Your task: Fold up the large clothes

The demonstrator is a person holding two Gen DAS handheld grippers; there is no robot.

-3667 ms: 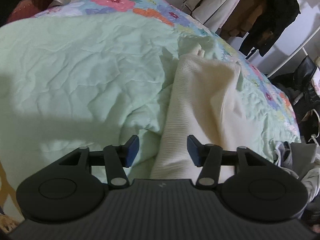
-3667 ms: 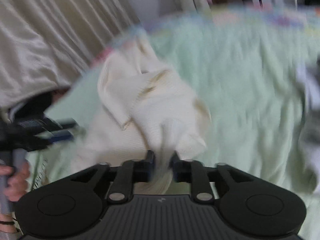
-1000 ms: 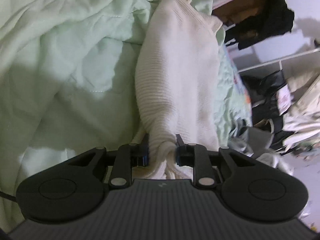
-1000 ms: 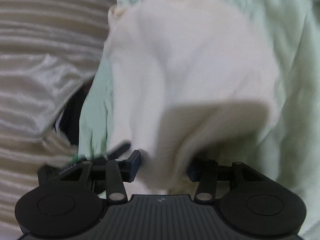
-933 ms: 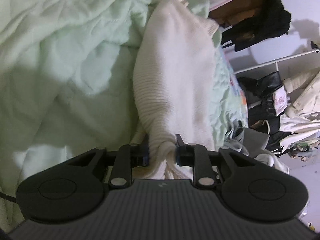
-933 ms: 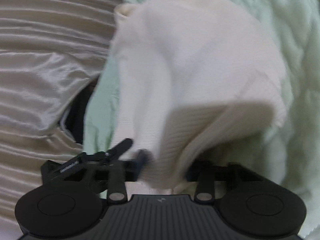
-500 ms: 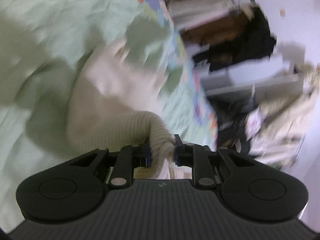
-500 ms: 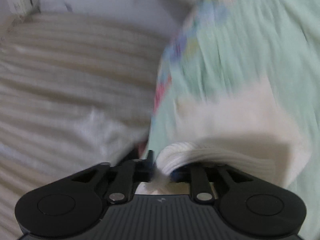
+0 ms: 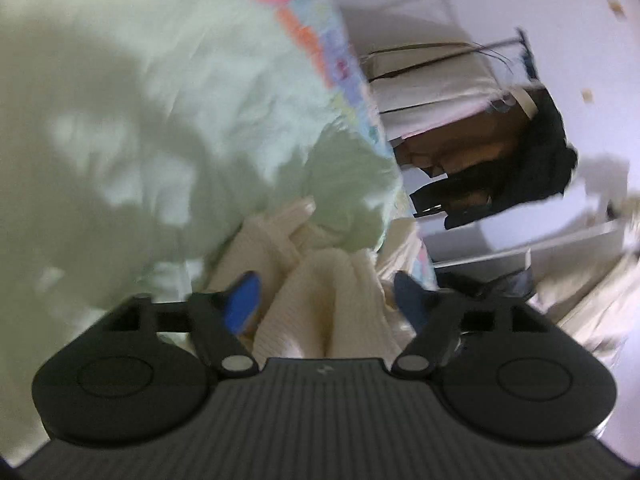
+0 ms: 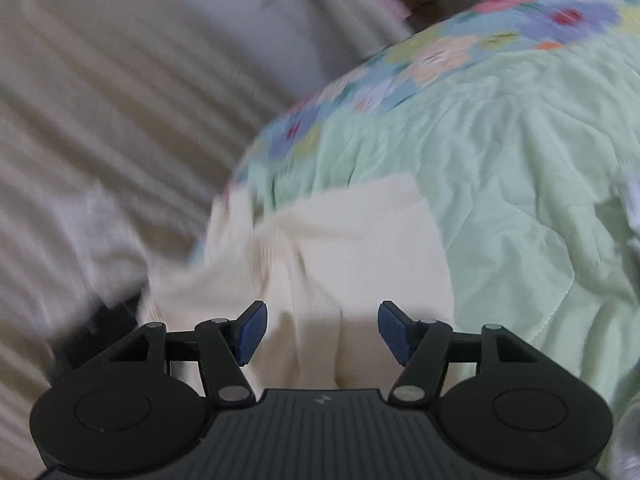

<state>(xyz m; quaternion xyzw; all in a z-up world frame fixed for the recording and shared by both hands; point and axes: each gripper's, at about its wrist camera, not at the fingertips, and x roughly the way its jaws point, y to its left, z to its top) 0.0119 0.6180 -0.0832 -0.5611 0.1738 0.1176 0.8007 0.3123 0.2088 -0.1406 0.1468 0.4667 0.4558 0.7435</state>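
Note:
A cream ribbed knit sweater (image 10: pixel 344 248) lies folded over on the pale green quilt (image 10: pixel 520 160). My right gripper (image 10: pixel 320 330) is open just above its near edge, blue pads apart, touching nothing. In the left wrist view the sweater (image 9: pixel 328 296) bunches between the spread fingers of my left gripper (image 9: pixel 326 298), which is open; the cloth rests loose between the pads. Both views are motion-blurred.
The quilt (image 9: pixel 160 100) has a floral border (image 10: pixel 440 52). Beige curtains (image 10: pixel 100 100) hang on the left past the bed. A clothes rack with dark and light garments (image 9: pixel 500 160) stands beyond the bed's edge, with heaped clothes (image 9: pixel 600 300) below.
Both grippers were shut on the sweater's edge half a second ago and have opened, letting it go. The sweater now lies folded over on the quilt, and both cameras have swung upward.

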